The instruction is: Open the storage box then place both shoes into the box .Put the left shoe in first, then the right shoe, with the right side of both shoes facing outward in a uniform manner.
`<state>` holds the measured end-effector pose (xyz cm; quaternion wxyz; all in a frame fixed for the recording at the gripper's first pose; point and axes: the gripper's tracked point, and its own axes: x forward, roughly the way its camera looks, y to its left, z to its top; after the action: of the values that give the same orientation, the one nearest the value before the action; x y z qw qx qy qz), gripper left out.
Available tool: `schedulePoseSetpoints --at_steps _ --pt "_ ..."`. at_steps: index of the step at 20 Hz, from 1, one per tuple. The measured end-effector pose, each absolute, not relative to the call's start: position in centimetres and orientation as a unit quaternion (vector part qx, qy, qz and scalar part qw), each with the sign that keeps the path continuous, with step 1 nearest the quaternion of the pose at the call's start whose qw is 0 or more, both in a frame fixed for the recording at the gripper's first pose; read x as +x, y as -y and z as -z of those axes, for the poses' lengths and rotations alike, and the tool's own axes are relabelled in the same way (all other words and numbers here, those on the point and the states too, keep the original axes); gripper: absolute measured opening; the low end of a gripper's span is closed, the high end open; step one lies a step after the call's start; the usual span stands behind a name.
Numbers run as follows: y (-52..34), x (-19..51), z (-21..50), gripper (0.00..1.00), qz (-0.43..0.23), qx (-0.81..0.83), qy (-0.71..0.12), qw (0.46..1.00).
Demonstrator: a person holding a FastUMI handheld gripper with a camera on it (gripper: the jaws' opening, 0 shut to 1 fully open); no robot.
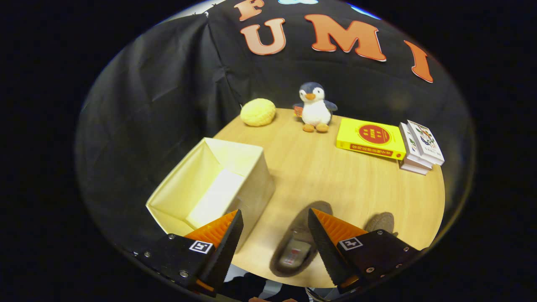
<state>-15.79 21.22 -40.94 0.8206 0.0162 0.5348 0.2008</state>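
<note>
The tongs [275, 235] hang wide open, holding nothing. The box [218, 184] stands open by the left finger; one shoe [295, 247] lies between them. Lower squarely, grip its sides.

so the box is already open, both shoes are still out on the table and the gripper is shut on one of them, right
Not quite. In the gripper view the gripper is open, its fingers apart above the nearer shoe, pressing on nothing. The rest holds: the box is open and the other shoe also lies on the table.
</note>
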Motion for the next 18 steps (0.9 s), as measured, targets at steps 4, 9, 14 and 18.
schedulePoseSetpoints --at_steps 4,9,14,18 --pt "-18.0 -19.4 45.3 0.92 -0.175 0.009 -0.574 0.8" --pt "-16.7 -20.3 49.8 0.84 -0.154 0.021 -0.587 0.795" --pt "-15.9 -19.7 53.4 0.64 -0.14 0.022 -0.59 0.795" --pt "-16.2 -18.8 54.5 0.35 -0.125 0.038 -0.59 0.797"
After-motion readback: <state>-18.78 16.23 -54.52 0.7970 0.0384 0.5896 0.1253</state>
